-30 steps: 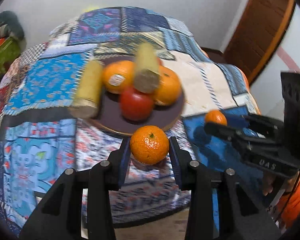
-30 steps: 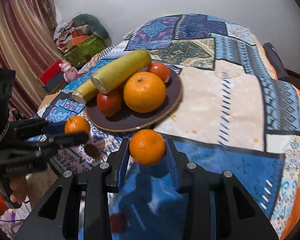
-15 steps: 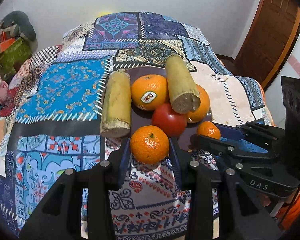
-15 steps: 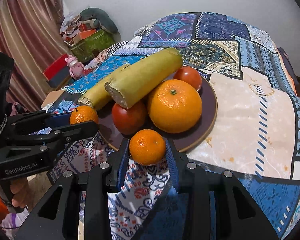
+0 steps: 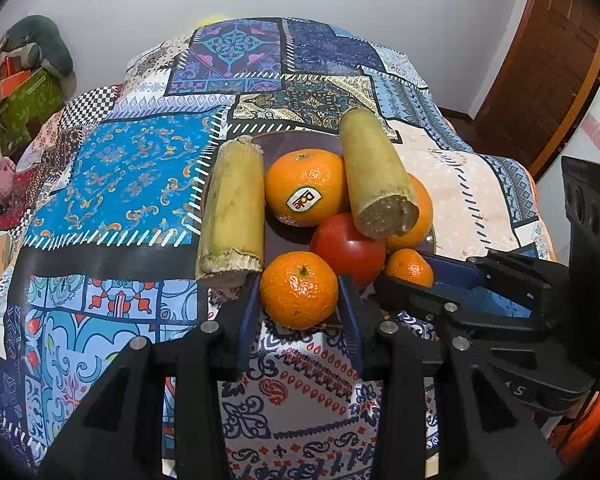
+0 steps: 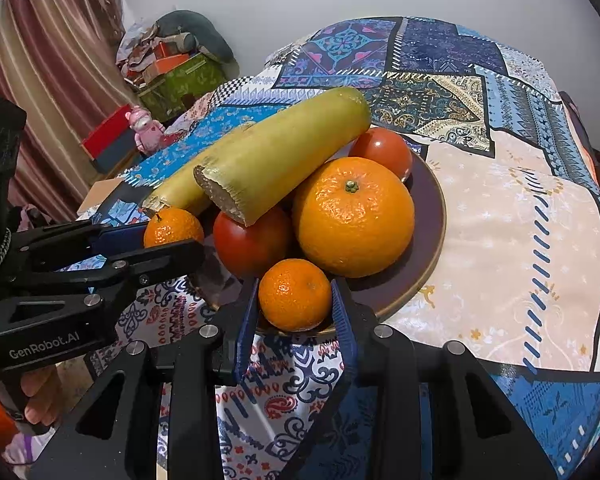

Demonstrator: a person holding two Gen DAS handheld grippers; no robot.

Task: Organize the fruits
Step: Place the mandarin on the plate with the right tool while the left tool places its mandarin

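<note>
Orange mandarins sit clamped in both grippers, left (image 5: pixel 299 304) and right (image 6: pixel 295 308), at the plate's (image 6: pixel 428 256) six o'clock rim; both remain to be set among its piled fruit.

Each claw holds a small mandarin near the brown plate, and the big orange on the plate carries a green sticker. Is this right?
Not quite: the big orange carries a white sticker with red letters, as the left wrist view shows. The rest is right.

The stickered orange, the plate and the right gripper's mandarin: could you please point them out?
stickered orange (image 5: pixel 305 188), left wrist view, peel above its sticker
plate (image 6: pixel 426 216), right wrist view, bare inner rim
right gripper's mandarin (image 6: pixel 295 294), right wrist view, peel centre
</note>
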